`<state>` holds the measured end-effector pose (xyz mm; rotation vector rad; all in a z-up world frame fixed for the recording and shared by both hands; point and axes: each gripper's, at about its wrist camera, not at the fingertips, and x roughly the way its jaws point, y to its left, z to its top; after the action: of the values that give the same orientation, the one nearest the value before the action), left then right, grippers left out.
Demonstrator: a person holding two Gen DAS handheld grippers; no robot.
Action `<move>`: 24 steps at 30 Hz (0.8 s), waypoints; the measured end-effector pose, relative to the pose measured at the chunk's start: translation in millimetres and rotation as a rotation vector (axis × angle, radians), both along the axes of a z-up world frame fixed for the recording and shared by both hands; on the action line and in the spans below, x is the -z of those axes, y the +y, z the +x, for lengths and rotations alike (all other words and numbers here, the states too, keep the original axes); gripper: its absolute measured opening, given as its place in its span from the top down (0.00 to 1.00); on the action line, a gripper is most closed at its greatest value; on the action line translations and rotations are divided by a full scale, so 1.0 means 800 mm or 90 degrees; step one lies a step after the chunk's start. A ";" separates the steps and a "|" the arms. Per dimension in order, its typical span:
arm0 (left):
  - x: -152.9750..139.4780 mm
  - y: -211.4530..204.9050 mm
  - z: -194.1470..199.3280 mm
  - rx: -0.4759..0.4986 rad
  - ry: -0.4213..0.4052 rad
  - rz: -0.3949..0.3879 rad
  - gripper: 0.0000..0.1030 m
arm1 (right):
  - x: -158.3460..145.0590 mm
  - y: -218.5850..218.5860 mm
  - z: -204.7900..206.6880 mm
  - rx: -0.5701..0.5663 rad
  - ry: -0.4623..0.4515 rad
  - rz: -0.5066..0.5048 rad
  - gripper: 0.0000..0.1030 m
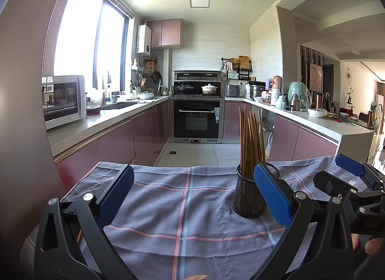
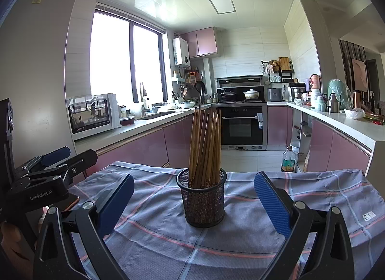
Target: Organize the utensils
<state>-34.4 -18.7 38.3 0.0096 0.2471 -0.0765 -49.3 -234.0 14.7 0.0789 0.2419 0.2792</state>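
A black mesh holder [image 2: 203, 201] stands upright on a checked grey-blue cloth [image 2: 156, 239], filled with several brown wooden chopsticks [image 2: 205, 145]. In the left wrist view the holder [image 1: 247, 198] sits to the right, partly behind my left gripper's right pad [image 1: 272, 195], with the chopsticks [image 1: 251, 140] sticking up. My left gripper [image 1: 192, 195] is open and empty over the cloth [image 1: 187, 207]. My right gripper [image 2: 193, 204] is open and empty, its pads on either side of the holder but nearer than it. The right gripper also shows at the right edge of the left wrist view [image 1: 346, 183].
The cloth covers a small table whose far edge [image 2: 192, 166] drops to the tiled kitchen floor [image 2: 250, 162]. Pink cabinets and counters run along the left [image 2: 134, 145] and right [image 2: 336, 147]. A bottle [image 2: 288, 159] stands on the floor at the right.
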 end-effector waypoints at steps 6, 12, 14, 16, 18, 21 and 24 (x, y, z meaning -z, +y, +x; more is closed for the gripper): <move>0.000 0.000 0.000 0.001 0.001 0.000 0.05 | 0.000 0.000 0.001 0.000 0.000 0.001 0.06; 0.000 0.000 -0.001 0.000 0.000 0.000 0.05 | 0.000 0.000 0.002 0.000 0.001 0.001 0.06; 0.000 0.000 0.000 0.000 0.001 0.000 0.05 | 0.000 0.000 0.002 0.000 0.001 0.001 0.06; 0.001 -0.001 0.000 0.000 0.000 0.000 0.05 | 0.000 0.000 0.002 -0.001 0.000 0.002 0.06; 0.000 0.000 0.000 0.000 0.001 0.000 0.05 | 0.000 0.000 0.002 0.000 0.000 0.000 0.06; 0.000 0.000 0.000 0.000 0.001 0.000 0.05 | 0.000 0.000 0.002 0.000 0.001 0.001 0.06; 0.000 0.000 0.000 0.000 0.001 0.000 0.05 | 0.000 0.000 0.002 -0.001 0.001 0.000 0.06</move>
<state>-34.3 -18.8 38.3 0.0094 0.2486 -0.0762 -47.5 -233.8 14.9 0.0797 0.2434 0.2802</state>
